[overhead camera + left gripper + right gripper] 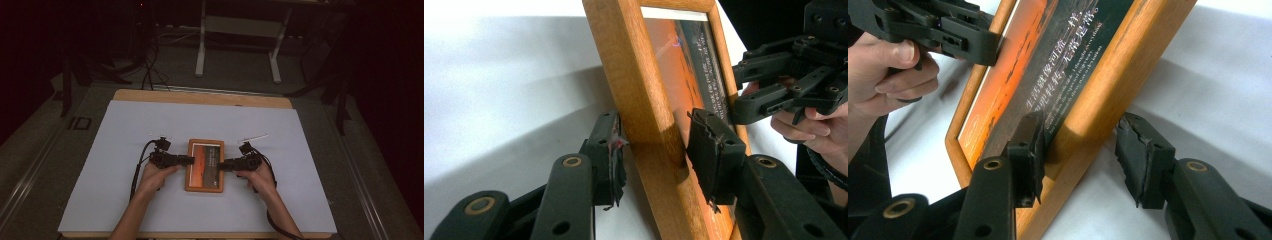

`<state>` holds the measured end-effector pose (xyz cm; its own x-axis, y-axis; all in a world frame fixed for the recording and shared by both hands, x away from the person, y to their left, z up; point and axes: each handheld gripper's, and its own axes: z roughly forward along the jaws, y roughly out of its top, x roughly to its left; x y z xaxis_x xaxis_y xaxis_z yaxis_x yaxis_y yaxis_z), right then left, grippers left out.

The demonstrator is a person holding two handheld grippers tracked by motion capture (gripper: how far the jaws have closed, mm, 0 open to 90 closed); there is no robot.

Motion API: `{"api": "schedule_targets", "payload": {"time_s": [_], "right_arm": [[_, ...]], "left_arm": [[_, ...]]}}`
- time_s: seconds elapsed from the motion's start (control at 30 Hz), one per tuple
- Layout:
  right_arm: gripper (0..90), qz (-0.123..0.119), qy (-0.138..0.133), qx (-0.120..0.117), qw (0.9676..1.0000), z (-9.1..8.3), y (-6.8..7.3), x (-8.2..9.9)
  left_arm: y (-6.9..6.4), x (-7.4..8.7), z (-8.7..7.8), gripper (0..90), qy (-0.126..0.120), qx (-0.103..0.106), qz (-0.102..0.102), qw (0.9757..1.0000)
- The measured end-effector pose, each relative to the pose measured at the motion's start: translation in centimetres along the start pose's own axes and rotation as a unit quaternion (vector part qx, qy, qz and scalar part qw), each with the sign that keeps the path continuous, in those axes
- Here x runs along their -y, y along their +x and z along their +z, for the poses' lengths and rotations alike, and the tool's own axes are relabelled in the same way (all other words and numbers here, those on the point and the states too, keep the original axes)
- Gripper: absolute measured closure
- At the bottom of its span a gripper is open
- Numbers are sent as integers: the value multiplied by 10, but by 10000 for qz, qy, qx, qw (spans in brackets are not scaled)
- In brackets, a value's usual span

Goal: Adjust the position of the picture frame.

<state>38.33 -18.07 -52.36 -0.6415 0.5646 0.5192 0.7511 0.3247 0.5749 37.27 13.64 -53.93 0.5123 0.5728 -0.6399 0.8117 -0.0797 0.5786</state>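
Straddling: my left hand-held gripper (651, 145) and right hand-held gripper (1080, 150), jaws released, bracket opposite long sides.
Frame (204, 165): flat mid-tabletop, long axis toward the far edge.

one picture frame (204, 165), two hand-held grippers, one table (125, 130)

In my left gripper view, the picture frame (644, 100) runs off the top and bottom edges, and my jaws cover part of its rail. From above, the print on it is too small to read. The room beyond the table (150, 125) is too dark to make out.
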Motion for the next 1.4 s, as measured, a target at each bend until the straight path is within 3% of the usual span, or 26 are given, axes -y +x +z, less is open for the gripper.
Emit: {"api": "schedule_targets", "payload": {"time_s": [0.27,0.43,0.63,0.8,0.87,0.97,1.17,1.23,1.3,1.4], "right_arm": [[521,-228,38,130,9996,-1,4,0],[505,-274,-91,283,9992,-8,6,0],[482,-162,-368,509,9979,-22,5,3],[482,-300,-604,876,9939,-32,7,5],[492,-487,-663,1042,9911,-34,10,4],[511,-779,-693,1298,9860,-32,16,2],[524,-1648,-628,1861,9666,-22,37,-5],[523,-1832,-587,1946,9618,-17,43,-8],[523,-1903,-587,1946,9604,-14,46,-10],[528,-1959,-582,1919,9599,-10,49,-13]], "left_arm": [[-5,1,-8,528,-129,-133,255,9995],[-12,4,-18,508,-304,-489,496,9971],[-20,7,-32,495,-517,-916,900,9904],[-26,12,-42,493,-745,-1225,1156,9829],[-29,14,-43,494,-784,-1241,1221,9816],[-34,17,-43,494,-855,-1347,1359,9778],[-44,26,-43,494,-895,-1651,1690,9676],[-46,29,-43,494,-850,-1671,1759,9664],[-48,32,-43,494,-822,-1731,1862,9636],[-50,35,-44,494,-837,-1769,1919,9617]]}}
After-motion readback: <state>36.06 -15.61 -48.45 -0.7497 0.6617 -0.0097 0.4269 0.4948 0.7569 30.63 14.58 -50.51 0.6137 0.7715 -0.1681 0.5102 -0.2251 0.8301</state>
